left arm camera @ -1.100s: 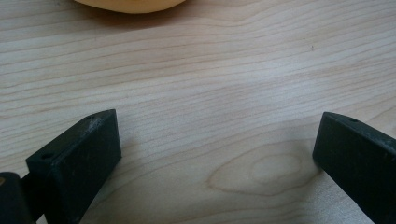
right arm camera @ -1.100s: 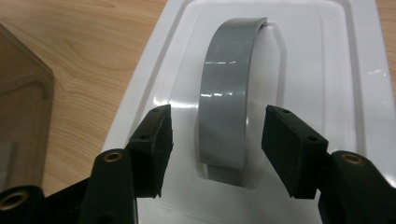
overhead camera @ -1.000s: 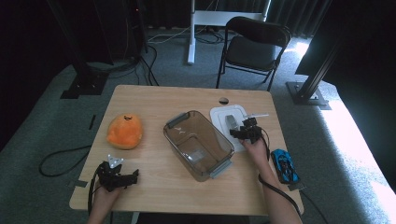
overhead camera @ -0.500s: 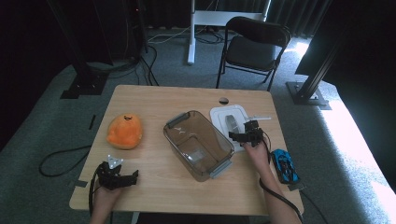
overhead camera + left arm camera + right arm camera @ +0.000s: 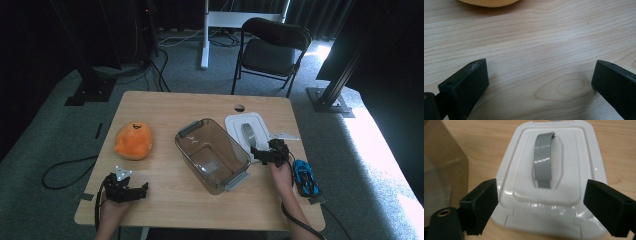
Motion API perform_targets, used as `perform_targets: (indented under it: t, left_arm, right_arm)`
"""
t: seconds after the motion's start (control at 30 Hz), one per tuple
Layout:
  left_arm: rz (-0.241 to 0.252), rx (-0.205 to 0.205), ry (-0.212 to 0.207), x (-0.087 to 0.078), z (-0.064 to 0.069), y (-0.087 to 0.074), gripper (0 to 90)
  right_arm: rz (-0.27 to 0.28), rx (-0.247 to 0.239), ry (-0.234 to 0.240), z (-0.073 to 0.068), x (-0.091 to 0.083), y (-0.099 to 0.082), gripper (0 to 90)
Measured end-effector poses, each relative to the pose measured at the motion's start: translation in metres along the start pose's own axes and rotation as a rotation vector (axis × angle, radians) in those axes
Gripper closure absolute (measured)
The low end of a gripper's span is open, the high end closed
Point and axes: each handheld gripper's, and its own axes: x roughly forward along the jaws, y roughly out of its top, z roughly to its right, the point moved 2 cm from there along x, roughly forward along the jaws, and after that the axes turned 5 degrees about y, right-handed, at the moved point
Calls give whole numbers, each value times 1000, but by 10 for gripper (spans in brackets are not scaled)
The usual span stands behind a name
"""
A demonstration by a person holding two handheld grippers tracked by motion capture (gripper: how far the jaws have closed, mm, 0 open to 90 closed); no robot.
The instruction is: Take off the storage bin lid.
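Both tongs spread wide — right gripper (image 5: 541, 202) just opened, straddling the near end of the white lid (image 5: 551, 182) beside the box (image 5: 212, 154); left gripper (image 5: 131, 191) idles far off.

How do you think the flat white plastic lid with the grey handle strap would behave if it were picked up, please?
The flat white plastic lid looks moulded and rigid, so it would probably stay stiff. Its glossy surface may be slippery between the jaws. The grey handle strap bows up off it and seems the easier thing to grip.
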Motion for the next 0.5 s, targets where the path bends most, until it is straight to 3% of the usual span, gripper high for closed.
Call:
perform_targets:
  t: [0.13, 0.27, 0.5]
  left_arm:
    - [0, 3, -2, 0, 0, 0, 14]
    - [0, 5, -3, 0, 0, 0, 14]
    - [0, 4, -3, 0, 0, 0, 14]
  right_arm:
    - [1, -27, -5, -5, -8, -13, 124]
    - [23, -42, 27, -9, -16, -24, 124]
    - [-9, -66, 33, -11, -24, -46, 123]
